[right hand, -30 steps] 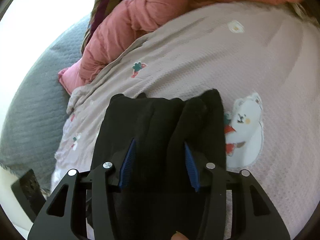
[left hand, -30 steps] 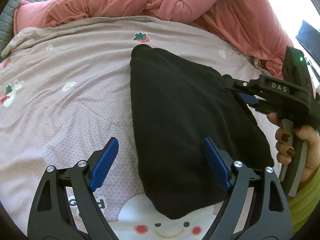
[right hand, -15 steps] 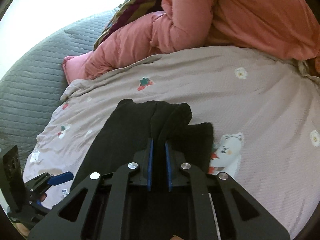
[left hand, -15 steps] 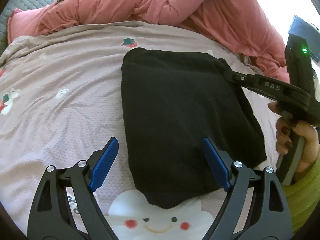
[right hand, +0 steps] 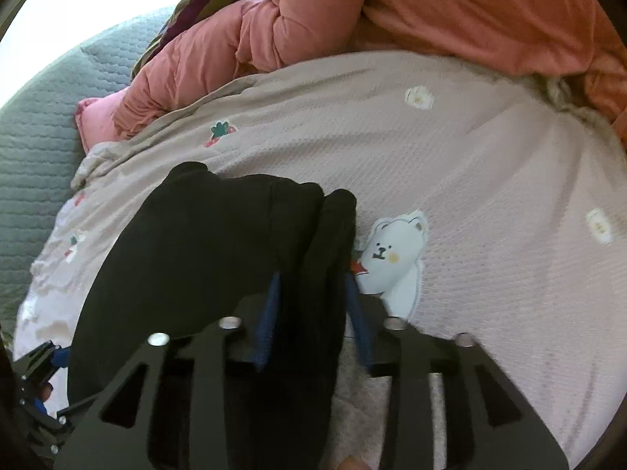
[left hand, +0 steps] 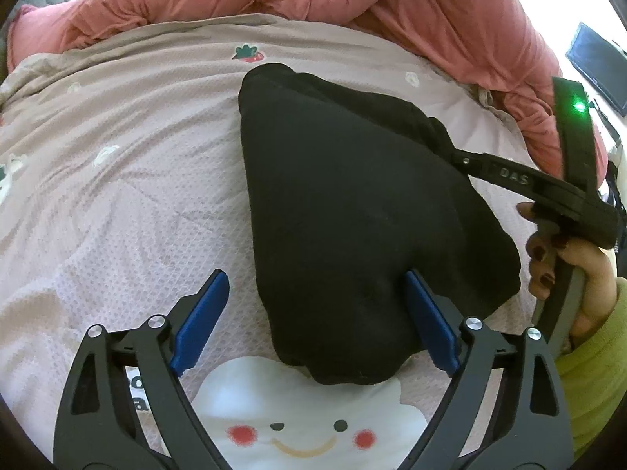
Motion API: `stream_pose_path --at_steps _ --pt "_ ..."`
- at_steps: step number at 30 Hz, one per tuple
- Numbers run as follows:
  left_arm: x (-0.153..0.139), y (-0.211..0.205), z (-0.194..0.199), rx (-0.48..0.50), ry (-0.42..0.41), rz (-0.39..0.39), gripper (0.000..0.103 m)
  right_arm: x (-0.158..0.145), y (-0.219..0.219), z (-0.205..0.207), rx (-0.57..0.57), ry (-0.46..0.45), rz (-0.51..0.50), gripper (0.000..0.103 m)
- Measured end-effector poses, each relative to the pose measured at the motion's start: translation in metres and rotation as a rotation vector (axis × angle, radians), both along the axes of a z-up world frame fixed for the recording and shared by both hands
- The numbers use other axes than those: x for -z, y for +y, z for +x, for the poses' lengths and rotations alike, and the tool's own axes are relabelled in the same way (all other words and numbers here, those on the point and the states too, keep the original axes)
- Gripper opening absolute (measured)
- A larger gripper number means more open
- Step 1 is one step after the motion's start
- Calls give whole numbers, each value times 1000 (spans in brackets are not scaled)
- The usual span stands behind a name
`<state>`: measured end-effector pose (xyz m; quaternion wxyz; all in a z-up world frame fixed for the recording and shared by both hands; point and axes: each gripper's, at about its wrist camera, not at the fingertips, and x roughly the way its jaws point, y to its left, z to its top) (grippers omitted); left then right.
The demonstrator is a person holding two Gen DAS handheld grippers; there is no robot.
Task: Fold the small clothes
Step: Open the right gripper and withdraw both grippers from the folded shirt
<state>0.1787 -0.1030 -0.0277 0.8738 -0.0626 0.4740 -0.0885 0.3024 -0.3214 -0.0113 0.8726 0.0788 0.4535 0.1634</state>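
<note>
The black garment (left hand: 352, 203) is lying on the pink bedsheet (left hand: 117, 180), already folded into a compact wedge; the right gripper (right hand: 313, 305) is pinching its far corner, probably tidying, while the left gripper (left hand: 313, 313) is hovering wide apart over the near end

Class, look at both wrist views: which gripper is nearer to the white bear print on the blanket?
Right. The right gripper sits just beside the white bear print; the left gripper is at the black garment's opposite edge.
</note>
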Motion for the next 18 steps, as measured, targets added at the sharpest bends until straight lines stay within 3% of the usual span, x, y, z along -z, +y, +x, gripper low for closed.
stream_pose_path --at_steps 4,5,11,14,18 --pt "-2 1 -5 -1 -3 -3 83 -12 -3 -15 15 -36 -6 54" --pt "-2 2 -7 -3 -7 -7 83 -16 -3 -20 20 -45 1 62" --pt "-7 5 -14 -1 -19 -12 83 -41 -6 -51 36 -118 14 77" --pt "-13 10 -21 -1 -34 -15 83 -54 -10 -71 62 -159 13 93" --pt "-26 19 -32 -19 -69 -1 86 -71 -12 -98 76 -207 23 98"
